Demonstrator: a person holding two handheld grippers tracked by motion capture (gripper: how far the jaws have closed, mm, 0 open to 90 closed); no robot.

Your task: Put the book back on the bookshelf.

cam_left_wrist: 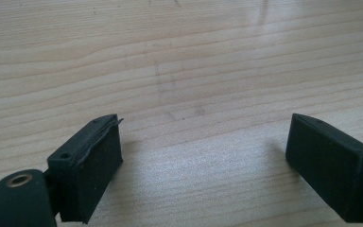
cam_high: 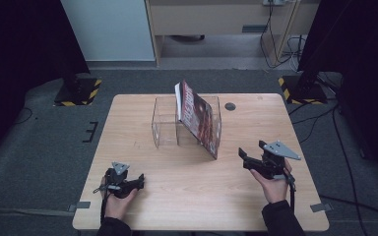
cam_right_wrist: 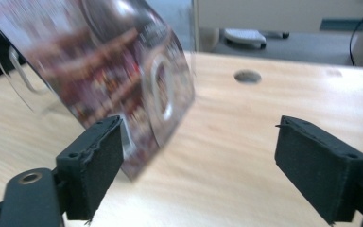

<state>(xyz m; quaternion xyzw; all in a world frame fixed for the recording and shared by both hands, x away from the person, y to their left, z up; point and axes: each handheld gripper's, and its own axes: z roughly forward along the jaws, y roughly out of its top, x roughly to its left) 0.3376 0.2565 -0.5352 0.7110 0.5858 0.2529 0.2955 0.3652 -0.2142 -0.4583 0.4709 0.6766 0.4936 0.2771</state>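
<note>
We work at the counter [cam_high: 142, 137]. The clear box [cam_high: 165, 129] stands at its far middle, and the book [cam_high: 199, 120] leans tilted out of the box's right side. Both tools, left [cam_high: 139, 182] and right [cam_high: 242, 156], gape empty, well short of the box. We judge this the approach; next the right tool must close on the book's near edge.

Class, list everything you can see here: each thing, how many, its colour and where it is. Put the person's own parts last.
Table: one, light wood, centre of the room.
Clear box: one, transparent, far middle of the table.
Book: one, dark red cover, tilted, leaning in the clear box.
Cable hole: one, dark, far side of the table.
Left hand-held gripper: one, black, near left, jaws open.
Right hand-held gripper: one, black, near right, jaws open.
Hands: two, holding the grippers.
</note>
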